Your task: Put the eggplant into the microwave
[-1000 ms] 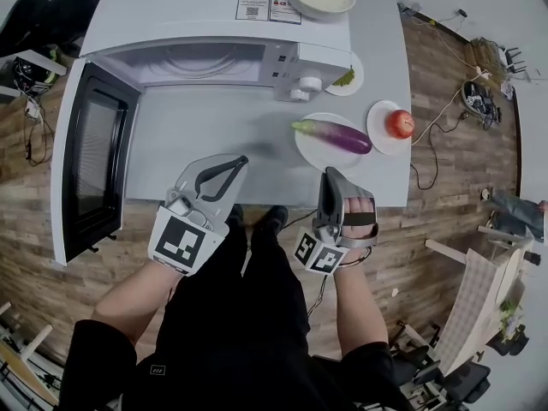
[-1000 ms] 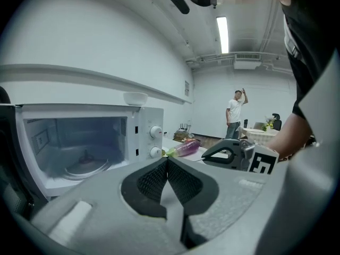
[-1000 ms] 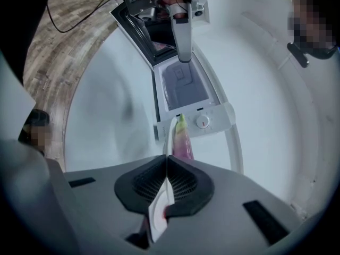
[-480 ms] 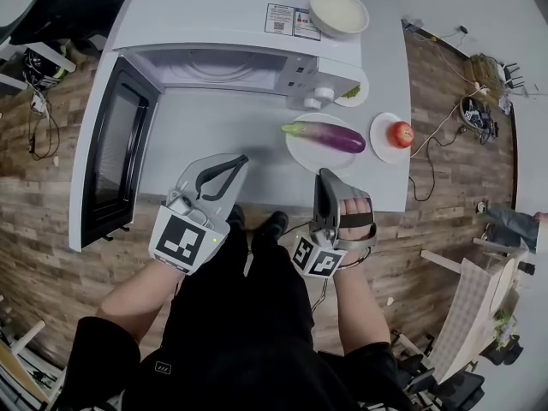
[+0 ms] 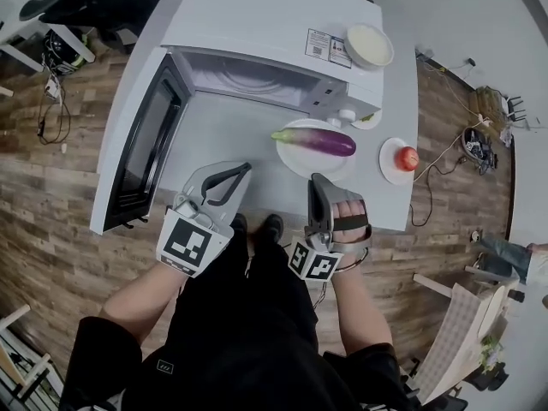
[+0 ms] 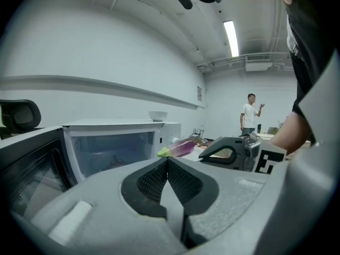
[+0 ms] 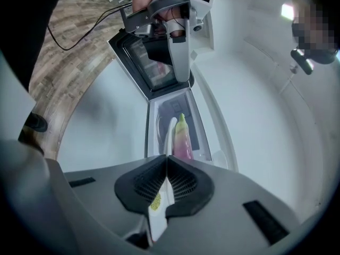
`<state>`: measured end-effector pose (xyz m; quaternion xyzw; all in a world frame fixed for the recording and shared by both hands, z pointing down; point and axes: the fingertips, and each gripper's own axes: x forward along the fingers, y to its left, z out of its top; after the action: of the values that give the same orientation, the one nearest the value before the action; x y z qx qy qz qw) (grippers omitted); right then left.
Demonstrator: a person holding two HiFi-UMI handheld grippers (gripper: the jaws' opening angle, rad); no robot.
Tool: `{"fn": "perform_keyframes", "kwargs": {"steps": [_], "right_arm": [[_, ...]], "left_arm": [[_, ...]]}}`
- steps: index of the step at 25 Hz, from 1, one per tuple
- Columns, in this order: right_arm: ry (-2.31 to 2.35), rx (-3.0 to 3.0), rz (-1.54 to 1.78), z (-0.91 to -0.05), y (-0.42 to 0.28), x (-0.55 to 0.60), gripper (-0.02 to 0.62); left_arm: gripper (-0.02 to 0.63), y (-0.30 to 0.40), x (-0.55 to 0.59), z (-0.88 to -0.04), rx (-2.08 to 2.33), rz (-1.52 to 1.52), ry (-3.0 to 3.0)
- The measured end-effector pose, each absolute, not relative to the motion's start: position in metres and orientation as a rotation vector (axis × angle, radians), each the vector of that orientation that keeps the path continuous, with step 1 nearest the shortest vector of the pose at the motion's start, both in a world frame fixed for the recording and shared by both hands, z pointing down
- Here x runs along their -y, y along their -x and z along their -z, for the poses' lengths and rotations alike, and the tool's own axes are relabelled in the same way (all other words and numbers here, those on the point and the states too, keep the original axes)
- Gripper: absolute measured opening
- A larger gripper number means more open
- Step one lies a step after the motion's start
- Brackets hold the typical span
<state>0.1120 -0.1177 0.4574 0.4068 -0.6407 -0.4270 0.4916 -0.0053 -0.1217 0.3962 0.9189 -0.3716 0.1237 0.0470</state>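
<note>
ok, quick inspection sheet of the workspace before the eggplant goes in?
Surface: white table.
Job's things: eggplant lying on a white plate in front of the microwave; door open.
Clutter: red fruit on a small plate; bowl on the microwave.
Grippers: left gripper and right gripper both shut, empty, at the near edge.
Cables: loose cable on the floor, right.
Surroundings: wood floor.

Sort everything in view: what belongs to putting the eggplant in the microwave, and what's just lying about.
Job: eggplant on its white plate; microwave, door open; left gripper and right gripper, both shut and empty.
Lying about: red fruit on a small plate; bowl on top of the microwave; plate with something green beside it.
</note>
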Motion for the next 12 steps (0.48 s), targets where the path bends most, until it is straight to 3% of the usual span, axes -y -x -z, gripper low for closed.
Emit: {"fn": "perform_keyframes", "kwargs": {"steps": [12], "right_arm": [[-0.872, 1.658, 1.183, -0.451, -0.049, 0.147, 0.021]], "left_arm": [[0.009, 0.055, 0.124, -0.399, 1.333, -0.390, -2.693]]}}
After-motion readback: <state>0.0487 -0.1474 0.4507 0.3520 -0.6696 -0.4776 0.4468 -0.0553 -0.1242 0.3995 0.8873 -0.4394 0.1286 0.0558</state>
